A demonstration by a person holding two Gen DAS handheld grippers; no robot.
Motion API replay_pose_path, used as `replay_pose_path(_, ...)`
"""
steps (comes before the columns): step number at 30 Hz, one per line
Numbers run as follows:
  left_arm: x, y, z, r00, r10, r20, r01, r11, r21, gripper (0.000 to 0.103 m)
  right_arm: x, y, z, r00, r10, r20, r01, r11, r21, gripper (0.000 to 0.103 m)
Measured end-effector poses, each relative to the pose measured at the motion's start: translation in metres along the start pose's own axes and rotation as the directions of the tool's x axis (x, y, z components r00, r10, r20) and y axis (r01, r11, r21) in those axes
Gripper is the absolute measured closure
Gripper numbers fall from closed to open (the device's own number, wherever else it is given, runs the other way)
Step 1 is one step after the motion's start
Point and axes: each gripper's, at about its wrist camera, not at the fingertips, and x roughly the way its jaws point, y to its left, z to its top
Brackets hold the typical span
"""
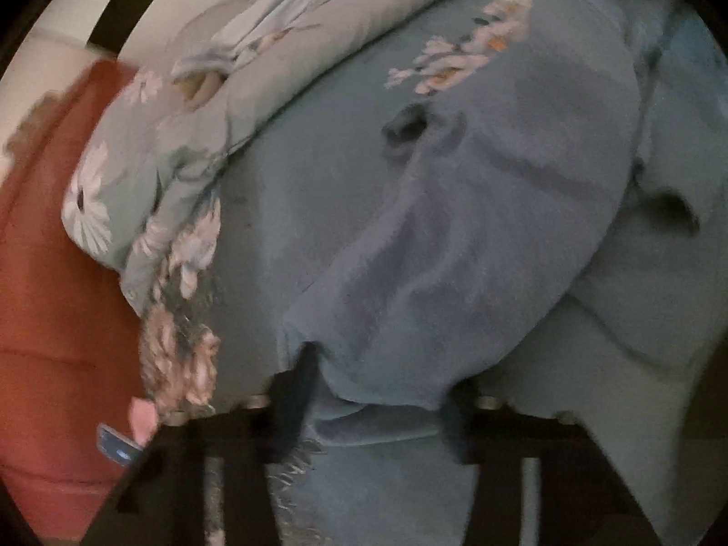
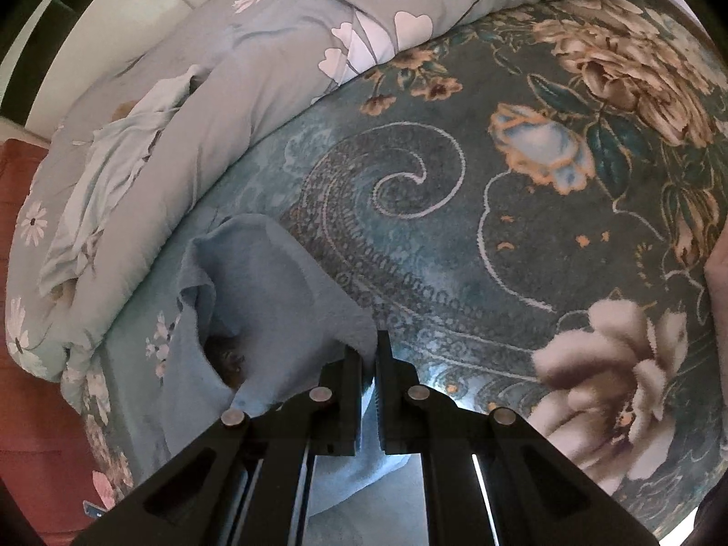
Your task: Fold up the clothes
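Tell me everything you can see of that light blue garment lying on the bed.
The light blue soft-looking garment lies rumpled on the teal flowered bedspread, next to a rolled pale floral quilt. It looks plain, fleecy and creased, with a small printed flower sprig near one side. The right gripper is shut on one of its edges; the left gripper has fabric bunched between its fingers at another edge.
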Motion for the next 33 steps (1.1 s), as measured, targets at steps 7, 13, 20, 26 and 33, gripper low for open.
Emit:
replay_pose_path(7, -0.021, 0.07, 0.009, 0.982, -0.174, 0.069, 0.187, 0.905, -0.383, 0.092, -0.025, 0.016, -0.005, 0.999, 0.039, 0.029, -0.037, 0.997, -0.068, 0.098)
replay_pose_path(13, -0.066, 0.145, 0.011, 0.96, -0.176, 0.218, 0.271, 0.78, -0.564, 0.092, -0.074, 0.043, -0.009, 0.989, 0.1, 0.112, -0.081, 0.984, -0.159, 0.098)
replay_pose_path(20, -0.135, 0.227, -0.004, 0.923, -0.078, 0.377, 0.322, 0.693, -0.645, 0.092, -0.153, 0.072, -0.013, 0.952, 0.196, 0.235, -0.133, 0.956, -0.261, 0.098)
replay_pose_path(26, -0.198, 0.27, -0.047, 0.866, 0.001, 0.5, 0.379, 0.651, -0.658, 0.092, -0.222, 0.086, -0.029, 0.893, 0.303, 0.332, -0.176, 0.916, -0.362, 0.098)
replay_pose_path(33, -0.24, 0.272, -0.099, 0.831, 0.031, 0.555, 0.401, 0.658, -0.638, 0.092, -0.275, 0.078, -0.059, 0.84, 0.404, 0.362, -0.214, 0.86, -0.463, 0.098)
